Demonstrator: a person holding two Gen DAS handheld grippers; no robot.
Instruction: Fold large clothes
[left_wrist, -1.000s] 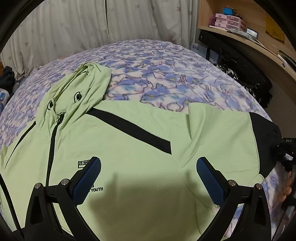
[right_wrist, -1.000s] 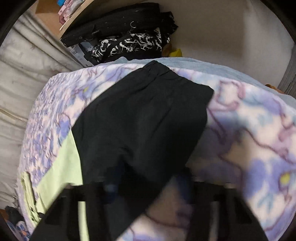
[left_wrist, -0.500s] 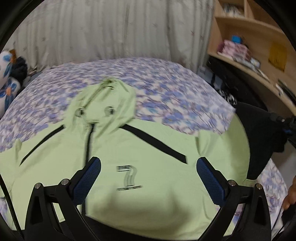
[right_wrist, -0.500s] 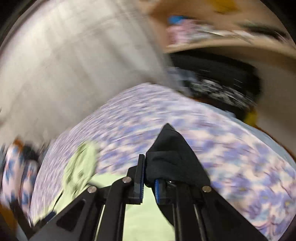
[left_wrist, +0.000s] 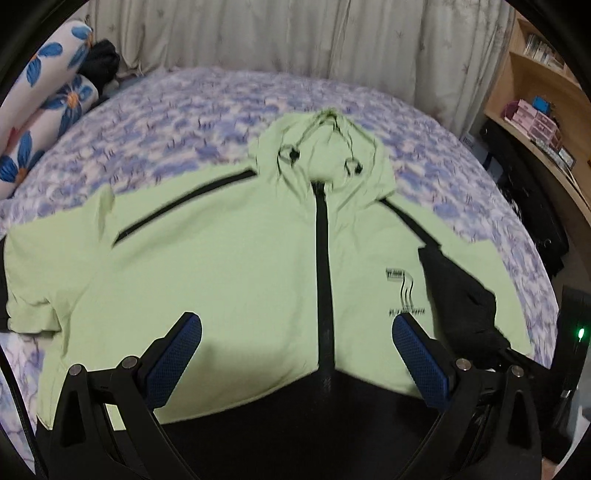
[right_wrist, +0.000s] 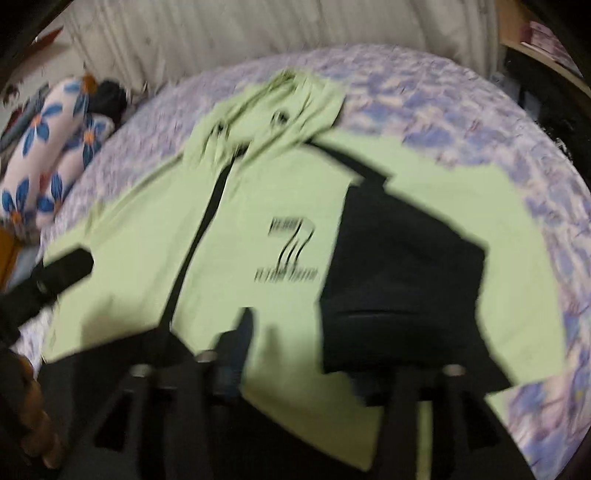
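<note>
Pale green hooded jacket (left_wrist: 229, 266) with black zipper and black hem lies front-up, spread flat on the bed's purple-and-white patterned blanket (left_wrist: 207, 99), hood toward the cream curtains (left_wrist: 295, 37). One black sleeve end (left_wrist: 458, 295) is folded inward across the chest, beside the printed "7" logo (left_wrist: 404, 291); same sleeve end shows in the right wrist view (right_wrist: 402, 273), blurred. Left gripper (left_wrist: 293, 354) hovers over the lower front, blue-padded jaws wide apart, holding nothing. Right gripper (right_wrist: 332, 354): jaws appear spread, one on each side of the folded sleeve's lower edge; blur hides whether they touch cloth. Floral pillows (left_wrist: 40, 107) at far left. Wooden shelves (left_wrist: 535, 99) at right.
</note>
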